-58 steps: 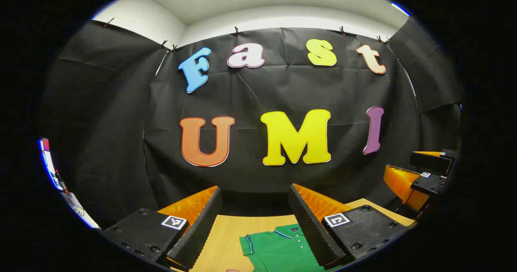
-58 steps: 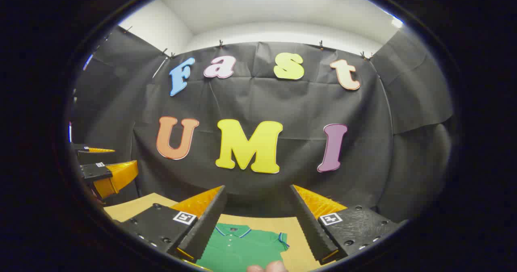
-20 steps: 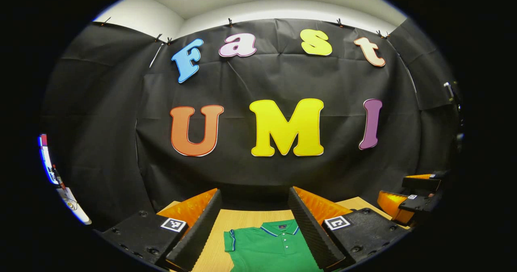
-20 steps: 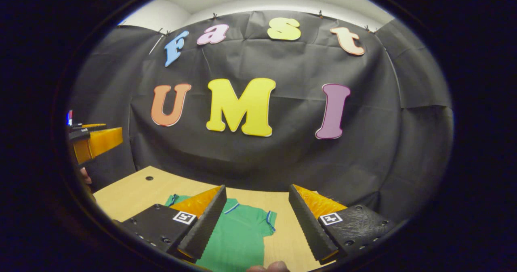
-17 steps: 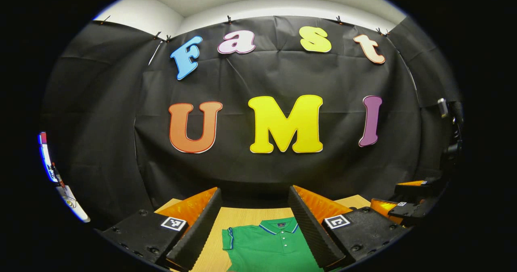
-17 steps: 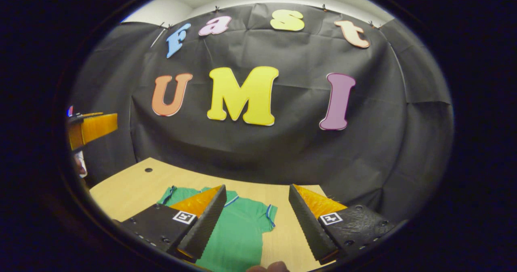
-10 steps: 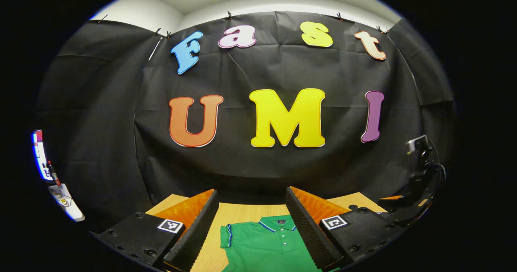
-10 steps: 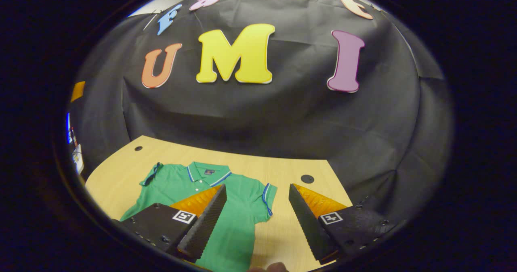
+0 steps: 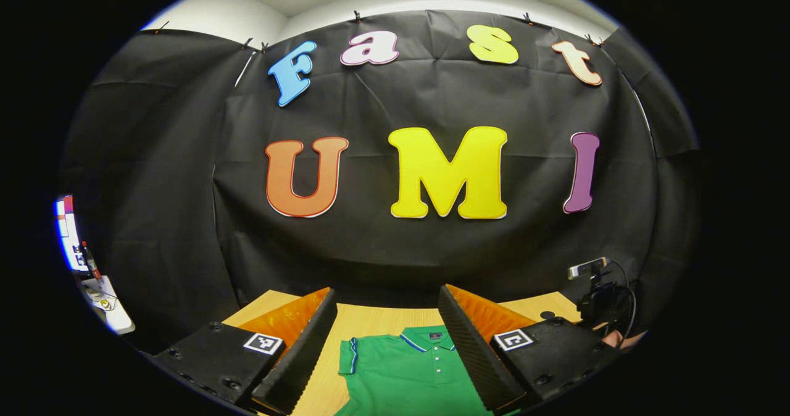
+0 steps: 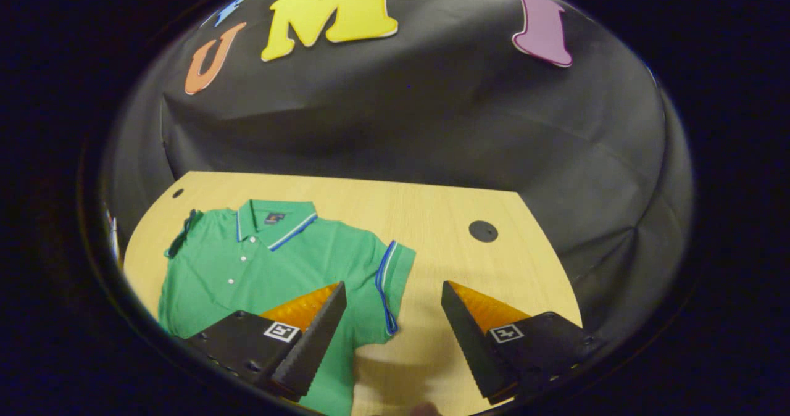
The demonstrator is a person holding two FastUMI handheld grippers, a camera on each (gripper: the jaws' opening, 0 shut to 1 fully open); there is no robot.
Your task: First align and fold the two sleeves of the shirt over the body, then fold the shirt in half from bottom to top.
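Note:
A green polo shirt [image 10: 278,262] with blue-trimmed collar and cuffs lies flat, front up, on the wooden table [image 10: 444,206], collar toward the wall. Its right sleeve [image 10: 395,280] points outward, and so does its left sleeve [image 10: 182,234]. My right gripper [image 10: 392,287] is open, tilted down, hovering above that right sleeve with nothing held. In the left gripper view, the shirt [image 9: 407,373] shows between the fingers of my open, empty left gripper [image 9: 387,292], which hangs above its collar side.
Two dark round holes sit in the tabletop, one at the far right [image 10: 482,231] and one at the far left [image 10: 178,192]. Black cloth closes the table's back. In the left gripper view, a hand [image 9: 623,340] holds the other gripper's black housing [image 9: 602,302].
My right gripper has pitched downward and moved forward, so the whole shirt top and right sleeve now show. My left gripper has barely moved. Both stay open.

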